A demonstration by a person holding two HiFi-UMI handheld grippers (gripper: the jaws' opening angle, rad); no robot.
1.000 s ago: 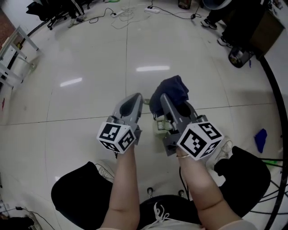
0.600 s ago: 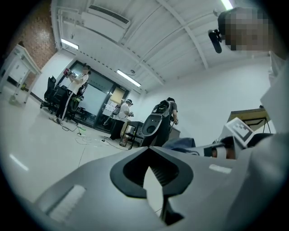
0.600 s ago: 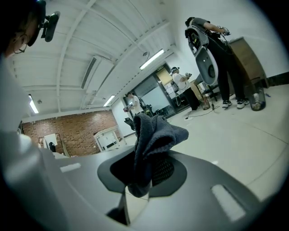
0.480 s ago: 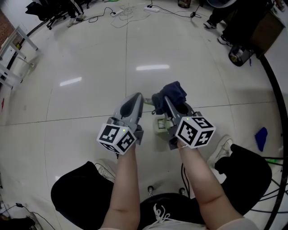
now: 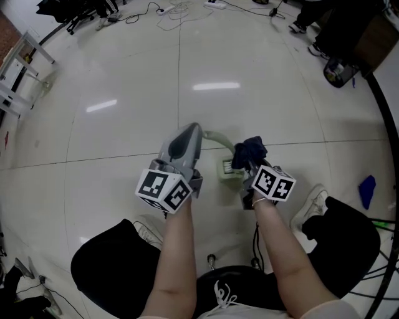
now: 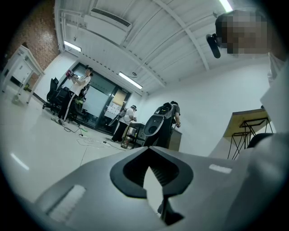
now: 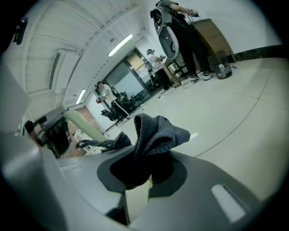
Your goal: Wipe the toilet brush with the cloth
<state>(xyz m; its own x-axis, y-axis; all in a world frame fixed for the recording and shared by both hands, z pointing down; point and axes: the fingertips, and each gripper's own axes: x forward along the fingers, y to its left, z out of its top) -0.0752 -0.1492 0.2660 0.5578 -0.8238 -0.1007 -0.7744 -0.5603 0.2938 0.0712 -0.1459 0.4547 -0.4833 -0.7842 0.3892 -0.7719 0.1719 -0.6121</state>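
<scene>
- Now the toilet brush (image 5: 219, 139) sat between the two grippers, above the floor (image 5: 124, 143) just ahead of the person's knees. Its pale green handle arched from the left one across to the bristled head, low beside the right one.
- Cloth (image 5: 249, 151), dark blue, was bunched against the handle close to the head.
- Right gripper (image 5: 248, 163): fingers closed tight on the cloth, a wad of it standing up out of them in the right gripper view.
- Left gripper (image 5: 194, 129): fingers drawn together. The right gripper view showed the handle running into them, so I judged they pinched the handle's end.
- Change: a second earlier the cloth sat farther out, level with the left fingertips, and covered the handle. The right gripper had since pulled back toward the body, baring the handle's arch.
- Meaning: one wiping pass along the handle toward the head seemed done or nearly so. The head itself probably remained.
- Room: open tile lay ahead and to the left. A shoe (image 5: 310, 202) and both knees crowded the near side, so further pulling back had little space. A blue object (image 5: 368, 190) lay well apart on the right, cables (image 5: 181, 7) and a white rack (image 5: 22, 68) far off.
</scene>
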